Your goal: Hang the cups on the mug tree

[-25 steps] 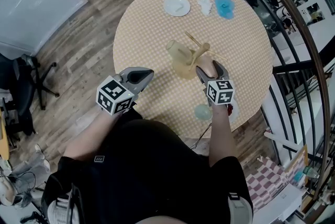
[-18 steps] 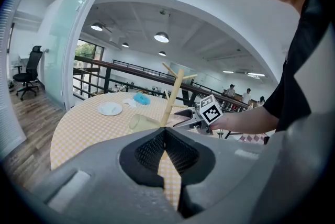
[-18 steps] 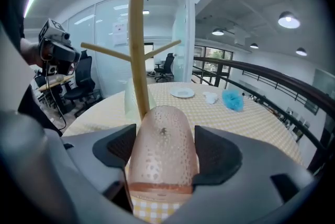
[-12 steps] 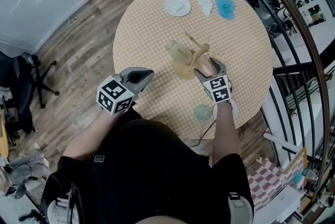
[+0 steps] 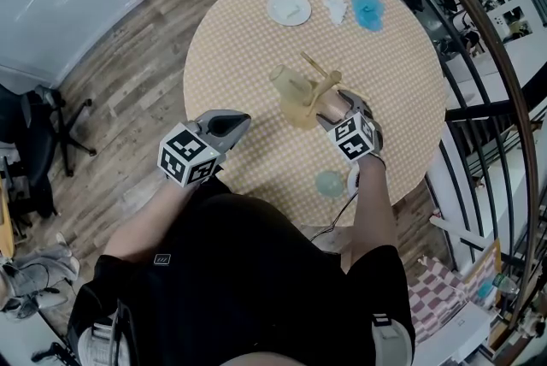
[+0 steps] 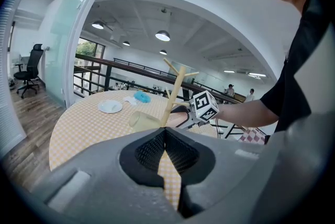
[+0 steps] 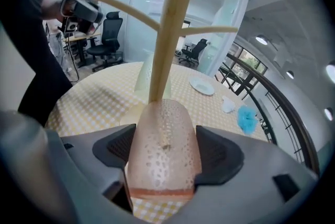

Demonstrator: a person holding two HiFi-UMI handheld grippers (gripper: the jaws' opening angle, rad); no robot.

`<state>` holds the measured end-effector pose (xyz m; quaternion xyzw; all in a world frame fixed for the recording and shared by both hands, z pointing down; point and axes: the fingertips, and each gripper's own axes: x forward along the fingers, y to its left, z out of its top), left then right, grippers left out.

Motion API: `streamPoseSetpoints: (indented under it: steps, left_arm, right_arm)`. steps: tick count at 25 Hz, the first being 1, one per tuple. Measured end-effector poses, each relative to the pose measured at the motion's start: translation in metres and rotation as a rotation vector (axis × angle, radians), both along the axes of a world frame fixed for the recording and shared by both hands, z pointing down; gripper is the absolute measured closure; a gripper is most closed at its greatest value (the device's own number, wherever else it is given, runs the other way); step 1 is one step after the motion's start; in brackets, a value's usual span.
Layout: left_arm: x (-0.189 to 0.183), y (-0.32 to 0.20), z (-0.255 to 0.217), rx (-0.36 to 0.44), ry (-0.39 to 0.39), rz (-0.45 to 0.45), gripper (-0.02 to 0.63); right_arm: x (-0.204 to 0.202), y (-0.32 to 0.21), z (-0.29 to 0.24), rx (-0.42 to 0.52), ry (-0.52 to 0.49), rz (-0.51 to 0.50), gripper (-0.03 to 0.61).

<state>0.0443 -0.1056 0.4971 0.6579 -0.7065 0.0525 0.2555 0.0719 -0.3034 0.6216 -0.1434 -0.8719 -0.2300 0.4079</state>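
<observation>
The left claw [image 5: 236, 123] hangs over the 8 o'clock edge of the round checked tabletop [image 5: 239, 39], well apart from everything on it; its own view shows the two pads pressed together with nothing between them. Near the middle of the tabletop a pale yellow cup [image 5: 287, 83] lies tilted at the 9 o'clock side of the wooden mug tree [image 5: 318, 87]; whether a peg carries it is not clear. At the tree's 4 o'clock side the right claw [image 5: 340, 109] pinches a speckled pink cup [image 7: 165, 152] by its sides, and from that claw's view the cup sits just in front of the tree's post, with pegs branching off above it. A pale green cup [image 5: 330, 183] stands on the tabletop near its 5 o'clock edge, just below the right claw. Along the far edge, from 12 to 1 o'clock, lie a white plate [image 5: 288, 9], a crumpled white scrap [image 5: 334, 8] and a blue scrap [image 5: 367, 10].
</observation>
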Motion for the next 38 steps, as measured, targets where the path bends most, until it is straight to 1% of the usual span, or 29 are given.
streamPoseSetpoints:
  steps: [2,5,8,10,15,18,23,26,28,35,38]
  left_arm:
    - [0.001,-0.001,0.0,0.002,0.001,0.004,0.607]
    - [0.001,0.0,0.001,0.001,0.003,0.007,0.607]
    - [0.0,0.002,0.003,-0.003,0.007,0.003,0.607]
    - [0.0,0.004,0.003,-0.003,0.01,0.002,0.607]
    - [0.0,0.007,0.004,-0.005,0.016,0.0,0.607]
    - [0.0,0.01,0.008,-0.007,0.022,0.0,0.607]
    - [0.001,0.01,0.008,-0.007,0.026,0.005,0.607]
    - [0.0,0.012,0.007,-0.006,0.025,0.004,0.607]
    - [-0.001,0.015,0.008,-0.007,0.025,0.0,0.607]
    - [0.003,0.018,0.008,-0.005,0.027,0.001,0.607]
    - [0.007,0.016,0.007,-0.003,0.027,0.014,0.607]
  right_arm:
    - [0.002,-0.001,0.006,0.028,0.023,-0.006,0.219]
    - [0.002,-0.002,0.007,0.072,0.03,-0.012,0.221]
    - [0.004,-0.003,0.008,0.194,0.059,-0.05,0.219]
    - [0.005,-0.003,0.009,0.237,0.073,-0.064,0.219]
    - [0.01,-0.005,0.005,0.233,0.052,-0.034,0.219]
    - [0.012,-0.004,0.005,0.25,0.055,-0.041,0.219]
    - [0.011,-0.002,0.008,0.335,0.093,-0.115,0.22]
    - [0.006,0.002,0.013,0.359,0.119,-0.162,0.219]
    - [0.004,0.003,0.013,0.368,0.126,-0.167,0.219]
    - [0.009,0.006,-0.01,0.305,0.025,-0.109,0.201]
    - [0.015,0.004,-0.017,0.313,0.013,-0.1,0.201]
